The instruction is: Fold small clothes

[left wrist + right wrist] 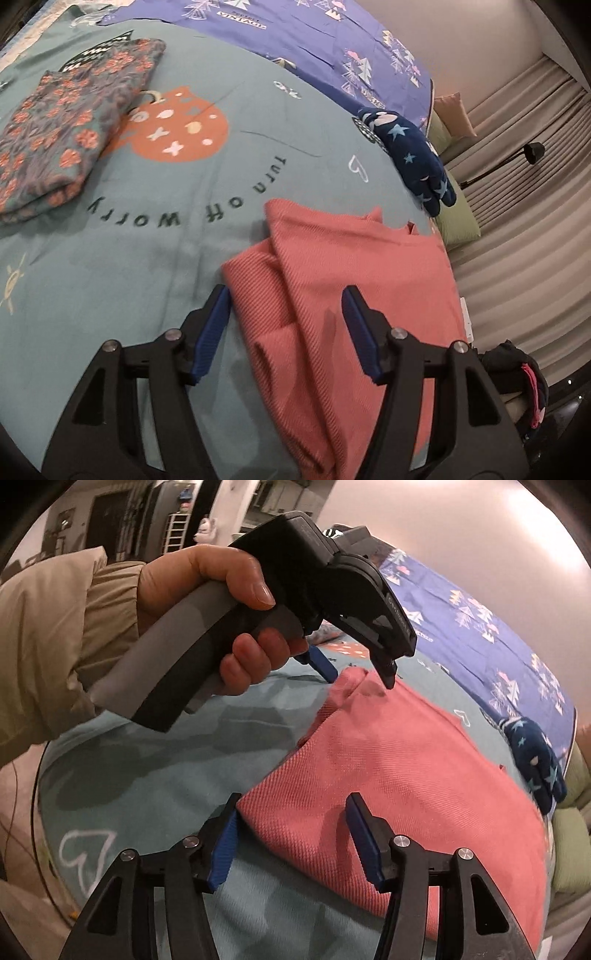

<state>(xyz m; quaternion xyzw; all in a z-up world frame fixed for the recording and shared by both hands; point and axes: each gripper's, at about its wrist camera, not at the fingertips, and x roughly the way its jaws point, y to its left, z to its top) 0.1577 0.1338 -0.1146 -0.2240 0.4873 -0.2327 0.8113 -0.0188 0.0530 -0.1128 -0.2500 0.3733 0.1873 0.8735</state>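
Both claws stand open over the pink cloth: the left gripper at bottom centre, the right gripper astride its near corner. Farther, upper left, lies a folded flowered cloth on the teal sheet.

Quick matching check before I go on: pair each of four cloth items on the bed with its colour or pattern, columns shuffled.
Things:
1. Garment under the two grippers
2. Folded garment, far left in the left wrist view
3. Small item at the bed's far edge
4. Sheet along the far side

Looks:
A. Navy with pale stars
B. Plain coral pink
C. Purple with tree prints
D. Grey-blue with orange flowers

Pairs: 1-B, 2-D, 3-A, 4-C
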